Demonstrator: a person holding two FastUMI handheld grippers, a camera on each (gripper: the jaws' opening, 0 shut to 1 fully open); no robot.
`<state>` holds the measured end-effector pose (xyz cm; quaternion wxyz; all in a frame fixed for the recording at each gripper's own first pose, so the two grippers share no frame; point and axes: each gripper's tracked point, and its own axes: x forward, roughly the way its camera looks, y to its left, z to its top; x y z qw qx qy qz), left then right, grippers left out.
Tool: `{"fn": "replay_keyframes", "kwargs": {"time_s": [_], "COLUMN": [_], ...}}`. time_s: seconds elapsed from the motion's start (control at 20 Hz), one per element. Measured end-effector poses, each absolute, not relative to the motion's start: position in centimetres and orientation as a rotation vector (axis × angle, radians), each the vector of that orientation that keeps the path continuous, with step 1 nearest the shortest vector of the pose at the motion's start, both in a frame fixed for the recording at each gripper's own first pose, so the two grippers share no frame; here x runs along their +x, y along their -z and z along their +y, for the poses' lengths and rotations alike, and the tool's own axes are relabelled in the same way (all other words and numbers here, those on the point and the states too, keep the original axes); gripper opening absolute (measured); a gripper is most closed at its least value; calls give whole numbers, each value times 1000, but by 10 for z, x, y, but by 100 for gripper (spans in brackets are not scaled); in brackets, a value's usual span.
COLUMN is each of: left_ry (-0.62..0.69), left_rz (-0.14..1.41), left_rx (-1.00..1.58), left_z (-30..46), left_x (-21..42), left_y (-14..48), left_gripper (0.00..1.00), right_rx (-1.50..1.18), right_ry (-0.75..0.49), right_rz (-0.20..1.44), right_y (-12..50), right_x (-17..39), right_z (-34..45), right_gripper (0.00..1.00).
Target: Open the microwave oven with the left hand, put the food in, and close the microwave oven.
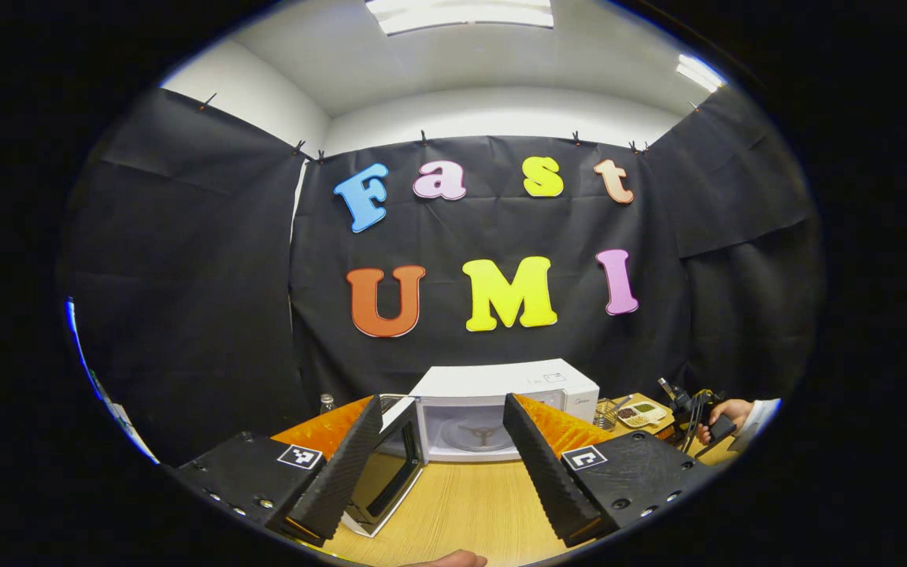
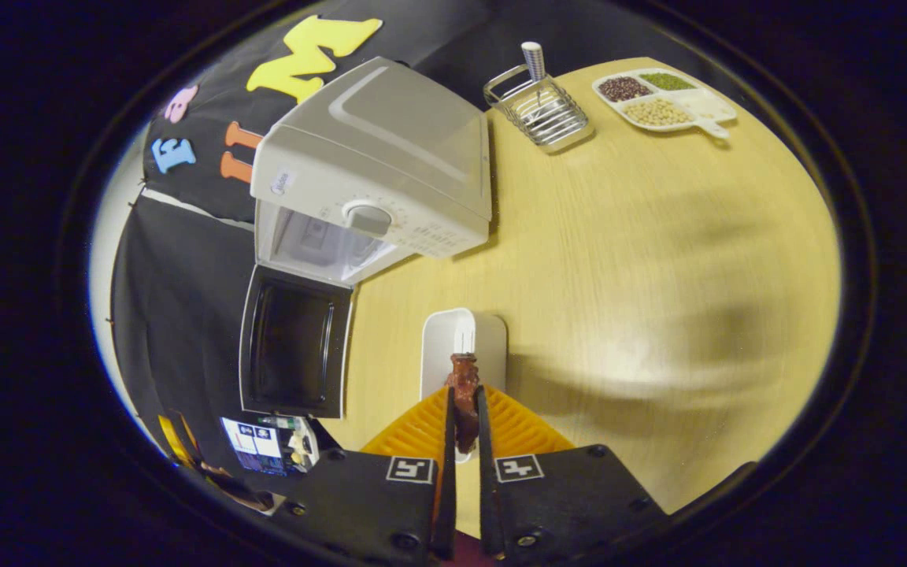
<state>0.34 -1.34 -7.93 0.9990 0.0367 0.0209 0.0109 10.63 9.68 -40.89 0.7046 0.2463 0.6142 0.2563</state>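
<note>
microwave (image 1: 501, 409) door open; food (image 2: 465, 402) pinched — right hand-held gripper (image 2: 463, 417)

Food's (image 2: 465, 394) lower end between fingers (image 2: 446, 465)

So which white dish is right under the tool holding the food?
The plain white tray beneath the right tool, not the divided plate with beans far across the table.
</note>
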Motion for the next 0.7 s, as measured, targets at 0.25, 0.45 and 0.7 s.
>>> {"fn": "replay_keyframes", "kwargs": {"time_s": [0.25,0.45,0.7], "left_ry": [-19,-32,-10], "left_rz": [57,59,64], "left_rx": [73,62,45], "left_z": [-4,5,8], "left_x": [-4,-10,-25], "left_y": [88,92,96], "left_gripper": [94,95,94], "right_rx": [310,66,-94], "right_ry": [-557,-554,-586], "right_rz": [1170,967,836], "right_y": [376,338,312], "right_x": [104,88,48], "right_z": [85,91,123], "right_gripper": [1,11,11]}}
